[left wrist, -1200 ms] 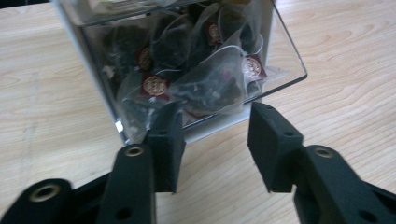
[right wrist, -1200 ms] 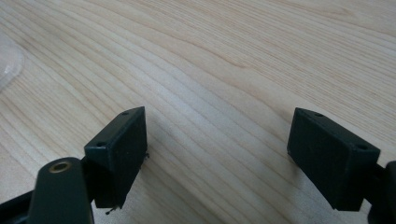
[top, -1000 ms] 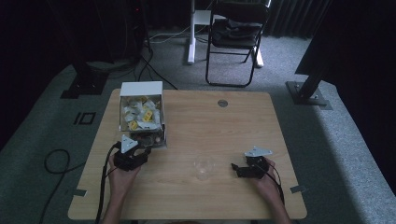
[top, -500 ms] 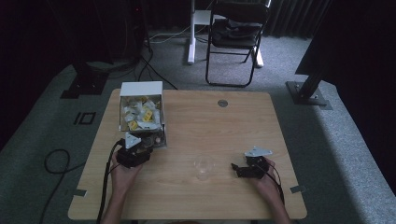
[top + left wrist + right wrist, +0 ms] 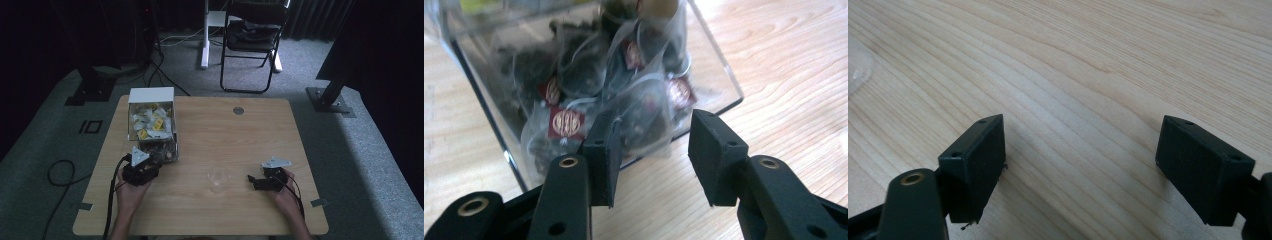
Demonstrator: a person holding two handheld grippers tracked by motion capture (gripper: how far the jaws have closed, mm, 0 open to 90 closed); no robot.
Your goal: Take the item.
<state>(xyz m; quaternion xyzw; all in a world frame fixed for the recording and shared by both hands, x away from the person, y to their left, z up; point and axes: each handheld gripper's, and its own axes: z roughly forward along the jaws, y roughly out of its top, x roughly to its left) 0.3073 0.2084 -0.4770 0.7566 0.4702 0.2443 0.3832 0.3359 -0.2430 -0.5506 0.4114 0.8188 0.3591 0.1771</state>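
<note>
The left hand-held gripper (image 5: 150, 162) points away from the person, its jaws partly apart and just closing further, nothing pressed between the pads. The right hand-held gripper (image 5: 251, 180) lies low, pointing left, jaws wide apart. Both forearms enter from the bottom edge.

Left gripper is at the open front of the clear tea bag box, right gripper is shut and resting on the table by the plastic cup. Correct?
Not quite: the right gripper is open, its jaws standing wide apart over bare table in the right gripper view. The rest holds: left gripper at the tea bag box.
</note>
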